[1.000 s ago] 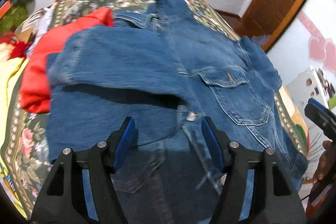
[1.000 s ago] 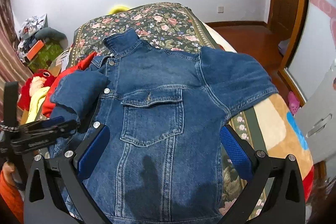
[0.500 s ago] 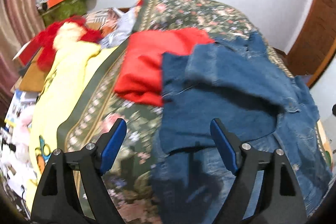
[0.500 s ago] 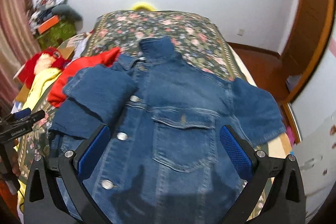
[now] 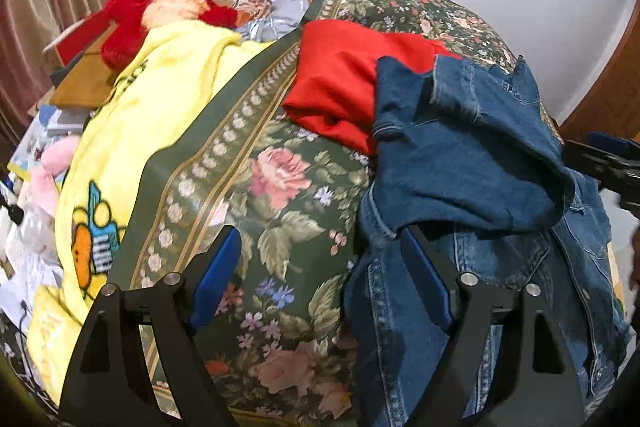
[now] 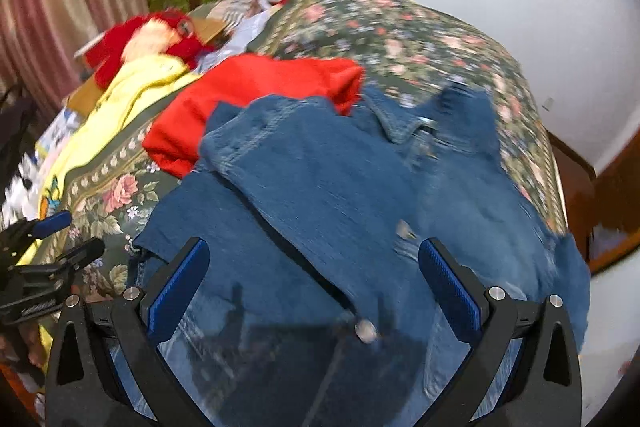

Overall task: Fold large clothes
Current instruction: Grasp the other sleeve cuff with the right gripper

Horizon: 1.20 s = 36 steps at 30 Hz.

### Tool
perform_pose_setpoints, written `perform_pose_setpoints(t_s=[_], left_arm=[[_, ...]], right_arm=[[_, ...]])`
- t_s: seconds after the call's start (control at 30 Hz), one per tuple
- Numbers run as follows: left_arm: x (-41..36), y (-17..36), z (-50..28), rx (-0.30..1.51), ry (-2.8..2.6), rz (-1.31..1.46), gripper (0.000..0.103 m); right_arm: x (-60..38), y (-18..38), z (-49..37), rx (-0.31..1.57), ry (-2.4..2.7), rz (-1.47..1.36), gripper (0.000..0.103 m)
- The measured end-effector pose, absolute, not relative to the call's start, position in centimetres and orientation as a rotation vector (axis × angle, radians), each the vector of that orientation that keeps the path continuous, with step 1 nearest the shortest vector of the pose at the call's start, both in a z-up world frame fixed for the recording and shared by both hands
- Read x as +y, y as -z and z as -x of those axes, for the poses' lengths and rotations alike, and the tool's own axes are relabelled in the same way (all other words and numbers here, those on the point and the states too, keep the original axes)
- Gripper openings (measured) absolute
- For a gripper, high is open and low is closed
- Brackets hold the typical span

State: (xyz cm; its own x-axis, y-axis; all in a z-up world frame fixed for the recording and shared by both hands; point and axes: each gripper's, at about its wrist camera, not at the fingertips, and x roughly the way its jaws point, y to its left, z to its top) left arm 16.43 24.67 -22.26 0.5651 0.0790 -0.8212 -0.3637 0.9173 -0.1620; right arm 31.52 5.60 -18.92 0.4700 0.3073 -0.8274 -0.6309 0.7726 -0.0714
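Observation:
A blue denim jacket (image 6: 340,211) lies front-up on the floral bedspread (image 5: 280,195), with its left sleeve folded across the chest. It also shows in the left wrist view (image 5: 472,163) at the right. My left gripper (image 5: 320,267) is open and empty, over the bedspread beside the jacket's left edge. My right gripper (image 6: 314,279) is open and empty, just above the jacket's lower front. The left gripper also shows at the left edge of the right wrist view (image 6: 44,247).
A red garment (image 5: 344,75) lies partly under the jacket's upper left. A yellow blanket (image 5: 152,115) and a red plush toy (image 5: 160,11) lie further left. Clutter is stacked by the curtain (image 6: 60,7). A wooden door (image 6: 608,195) is at the right.
Both cameras have swung left. My left gripper moved off the jacket to the bedspread beside it. My right gripper dropped closer to the jacket. Both stayed open.

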Motion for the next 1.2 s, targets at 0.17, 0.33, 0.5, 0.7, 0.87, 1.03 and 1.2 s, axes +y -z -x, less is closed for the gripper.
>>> perform_pose_setpoints(t_s=[0.17, 0.33, 0.5, 0.7, 0.87, 1.03, 1.2], left_arm=[[25.7, 22.7, -15.6, 0.94, -0.298, 0.366, 0.081], [26.2, 23.0, -15.3, 0.931, -0.295, 0.415, 0.081], [26.0, 23.4, -15.8, 0.958, -0.293, 0.391, 0.081], [25.2, 23.4, -16.2, 0.968, -0.28, 0.37, 0.081], [24.3, 23.4, -16.6, 0.989, -0.271, 0.345, 0.081], [23.4, 22.8, -16.9, 0.989, -0.267, 0.321, 0.081], [22.5, 22.2, -17.5, 0.986, -0.264, 0.309, 0.081]], right_arm=[[8.7, 20.9, -32.4, 0.893, -0.6, 0.536, 0.102], [9.9, 22.2, -33.2, 0.866, -0.574, 0.594, 0.091], [9.8, 22.3, -34.2, 0.897, -0.615, 0.547, 0.057], [9.7, 22.0, -34.1, 0.878, -0.681, 0.548, 0.01], [8.0, 18.9, -33.8, 0.807, -0.69, 0.451, 0.007], [4.5, 15.0, -34.6, 0.733, -0.653, 0.326, 0.007], [-0.4, 12.9, -35.9, 0.697, -0.582, 0.212, 0.007]])
